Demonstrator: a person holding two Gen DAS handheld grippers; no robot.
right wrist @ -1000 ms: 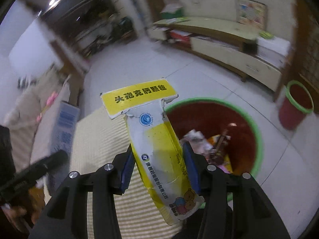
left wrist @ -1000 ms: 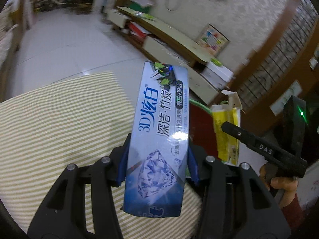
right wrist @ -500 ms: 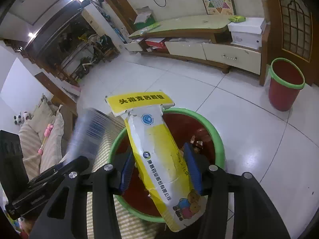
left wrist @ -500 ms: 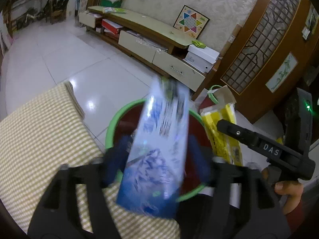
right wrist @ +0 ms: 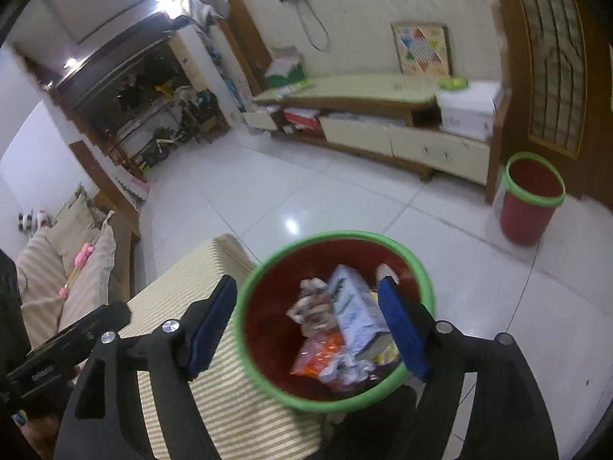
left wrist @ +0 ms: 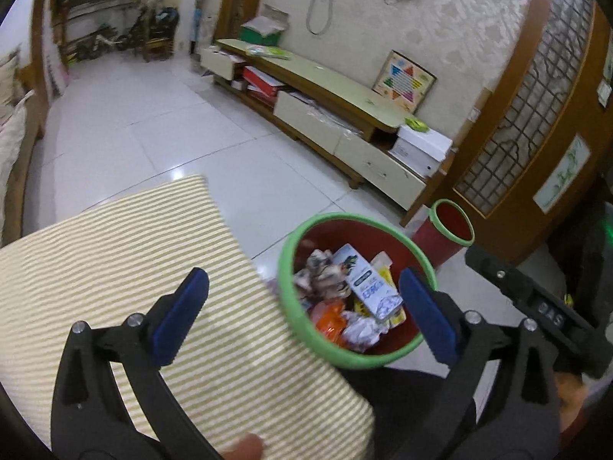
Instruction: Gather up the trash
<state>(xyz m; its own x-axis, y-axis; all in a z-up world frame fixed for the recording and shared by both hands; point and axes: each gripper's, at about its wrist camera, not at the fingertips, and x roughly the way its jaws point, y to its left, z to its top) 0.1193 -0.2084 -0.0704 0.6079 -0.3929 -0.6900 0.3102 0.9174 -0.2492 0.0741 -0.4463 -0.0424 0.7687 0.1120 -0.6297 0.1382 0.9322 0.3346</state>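
Both grippers, left [left wrist: 304, 306] and right [right wrist: 308, 324], hang spread wide and empty just above the bin [left wrist: 291, 299]; striped table [left wrist: 115, 268] lies to their left

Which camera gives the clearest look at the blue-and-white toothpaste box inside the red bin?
Left wrist: the blue-and-white toothpaste box lies sharp and unobstructed. In the right wrist view it is blurred and partly hidden by a blue finger.

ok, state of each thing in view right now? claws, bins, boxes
left claw: open, empty
right claw: open, empty
near trash bin: upright, holds trash
toothpaste box: lying in the near bin
far trash bin: upright, contents not visible
TV stand drawer: pulled open
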